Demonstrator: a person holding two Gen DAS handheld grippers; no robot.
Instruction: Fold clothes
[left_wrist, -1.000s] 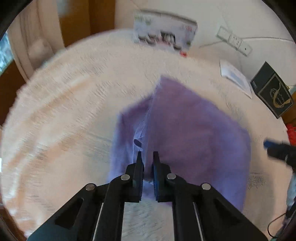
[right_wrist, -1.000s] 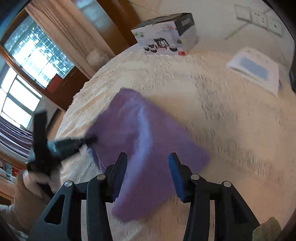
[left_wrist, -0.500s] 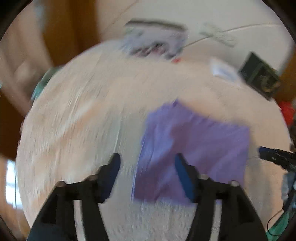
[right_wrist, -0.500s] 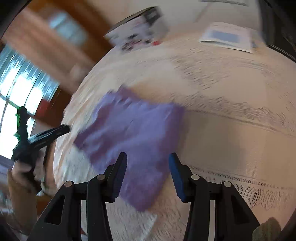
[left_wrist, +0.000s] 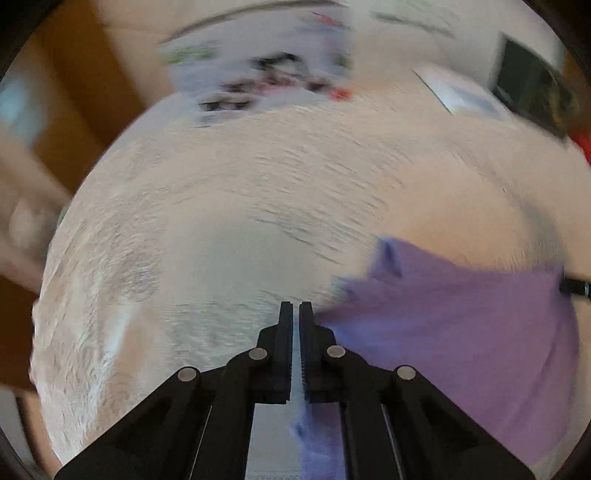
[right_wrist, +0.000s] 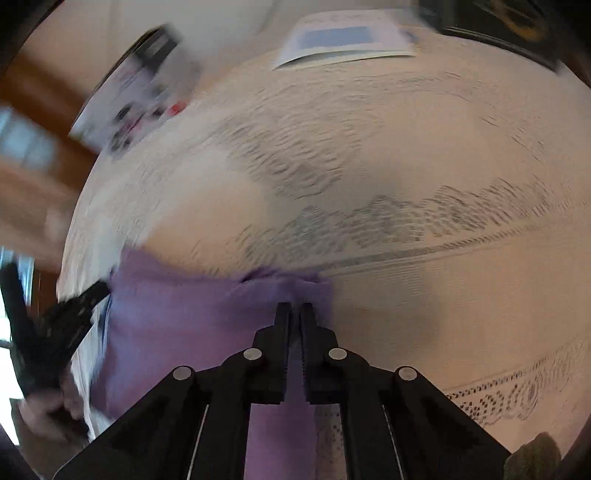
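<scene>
A purple cloth (left_wrist: 461, 332) lies folded flat on the cream lace tablecloth (left_wrist: 221, 221). In the left wrist view my left gripper (left_wrist: 295, 308) is shut, with the cloth's left edge running in at its fingertips and under the right finger. The right wrist view shows the cloth (right_wrist: 184, 325) bunched at its near right corner, where my right gripper (right_wrist: 294, 309) is shut on it. The left gripper (right_wrist: 99, 290) touches the cloth's left corner there, held by a hand (right_wrist: 44, 413). The right gripper's tip (left_wrist: 567, 286) shows at the cloth's far right corner.
A printed carton (left_wrist: 266, 74) stands at the table's far edge. A white leaflet (right_wrist: 343, 40) and a black box (left_wrist: 532, 81) lie at the far right. The tablecloth (right_wrist: 406, 147) stretches bare beyond the cloth. Both views are motion-blurred.
Half a second ago both grippers were open above the cloth. Now both have dropped to its near corners and shut, and the cloth sits lower in both views.
</scene>
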